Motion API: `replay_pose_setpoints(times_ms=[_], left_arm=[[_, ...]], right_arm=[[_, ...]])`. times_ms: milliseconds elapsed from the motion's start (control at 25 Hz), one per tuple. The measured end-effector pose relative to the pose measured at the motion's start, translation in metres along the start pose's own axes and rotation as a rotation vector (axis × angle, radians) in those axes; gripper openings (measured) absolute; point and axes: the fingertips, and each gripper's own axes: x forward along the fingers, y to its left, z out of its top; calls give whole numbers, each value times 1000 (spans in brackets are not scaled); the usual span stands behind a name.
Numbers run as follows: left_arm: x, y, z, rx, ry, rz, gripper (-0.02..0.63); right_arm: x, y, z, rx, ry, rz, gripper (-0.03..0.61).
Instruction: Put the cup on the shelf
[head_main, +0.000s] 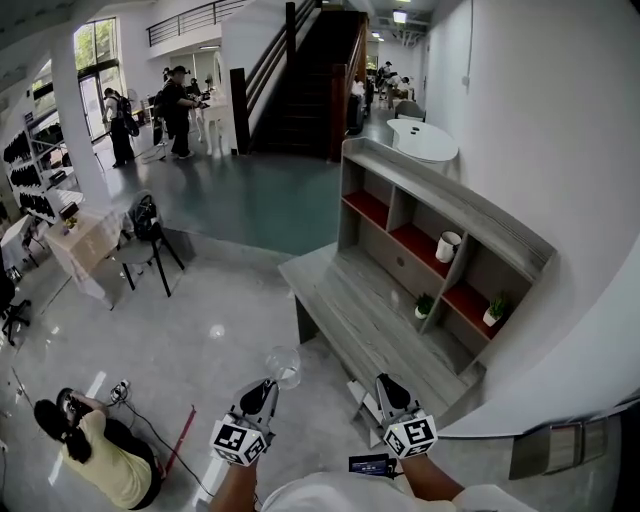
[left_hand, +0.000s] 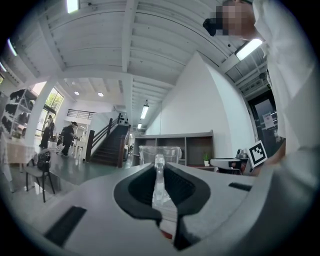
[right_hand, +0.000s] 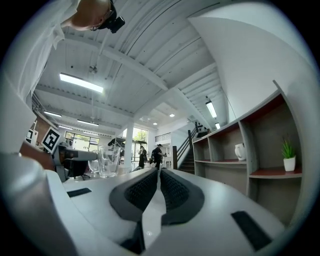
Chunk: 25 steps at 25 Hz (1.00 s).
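The left hand-held gripper (head_main: 266, 388) is closed narrowly on the handle of a clear glass cup (head_main: 284, 366). The handle is pinched between the pads, and the cup stands upright just past the jaw tips, mouth up. It looks empty. The cup is in the air over the floor, short of the table (head_main: 345, 300) and not yet at the shelf (head_main: 450, 195).

The shelf lies ahead and to the right of the cup, with its long run slanting away along the wall. To get there, I judge, the left arm must carry the cup forward and across to the right. The right hand-held gripper (head_main: 388, 388) is nearer the shelf, but its jaws are pressed together with nothing between them.

One red-floored compartment holds a white jug (head_main: 448, 246), and the one to its right holds a small potted plant (head_main: 494, 310). A second plant (head_main: 424, 305) stands lower down. The far-left compartment looks free.
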Motion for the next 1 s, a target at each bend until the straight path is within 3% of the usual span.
replay_pose_setpoints(times_ms=[560,1000], left_arm=[[51,71,-12,-25,4,25,40],[131,151,-3,-15,-6,43,40]], right_arm=[[83,-17,-21,12,6,12,44],[192,-54,-30,37,-14,29,44]])
